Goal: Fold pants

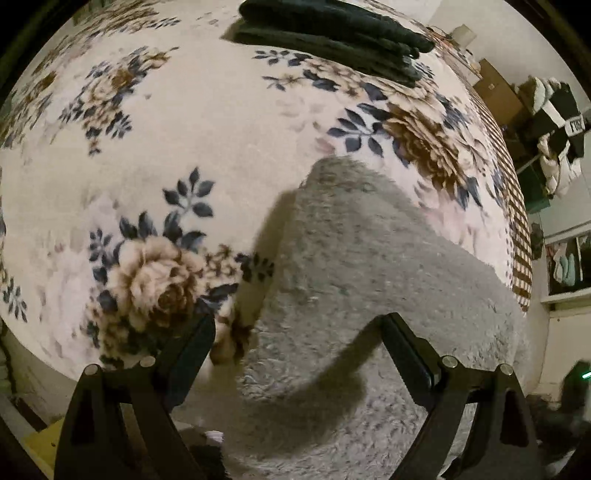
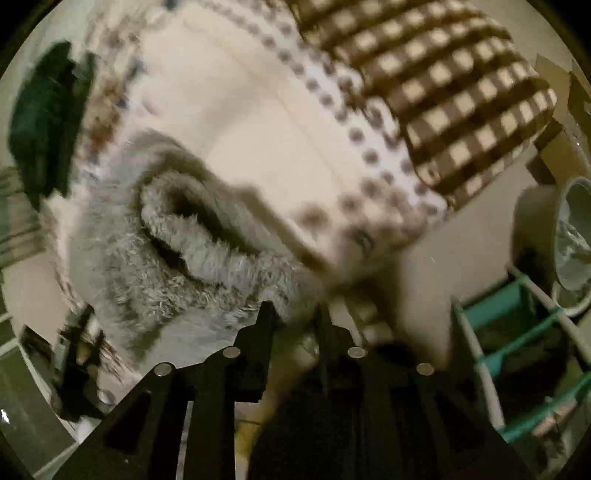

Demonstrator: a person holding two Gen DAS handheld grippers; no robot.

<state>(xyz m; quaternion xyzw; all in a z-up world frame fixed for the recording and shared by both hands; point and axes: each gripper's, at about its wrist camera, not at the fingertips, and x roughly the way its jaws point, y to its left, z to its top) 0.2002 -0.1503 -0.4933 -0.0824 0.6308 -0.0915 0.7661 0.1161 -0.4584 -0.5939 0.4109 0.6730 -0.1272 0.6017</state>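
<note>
From the left wrist camera, the floral blanket [image 1: 184,147] covers the bed from the left edge across most of the view. The left gripper [image 1: 295,332] stands wide open at the bottom, its two fingers well apart and closed on nothing. Between and beyond them the grey fleece pants [image 1: 362,266] lie on the blanket, reaching from the near edge of the bed up toward the middle. A stack of dark folded clothes [image 1: 332,33] rests on the far side of the bed, and a brown checked blanket [image 1: 517,221] runs along the right edge.

From the right wrist camera, which is blurred, the dark clothes [image 2: 44,118] show at the far left. The pants [image 2: 166,258] are bunched with an opening showing, just ahead of the right gripper [image 2: 295,314]. Its fingers stand close together at the edge of the fleece, but I cannot tell whether they pinch it. The checked blanket [image 2: 443,92] lies at upper right, and a green-and-white rack [image 2: 517,332] stands at the right.
</note>
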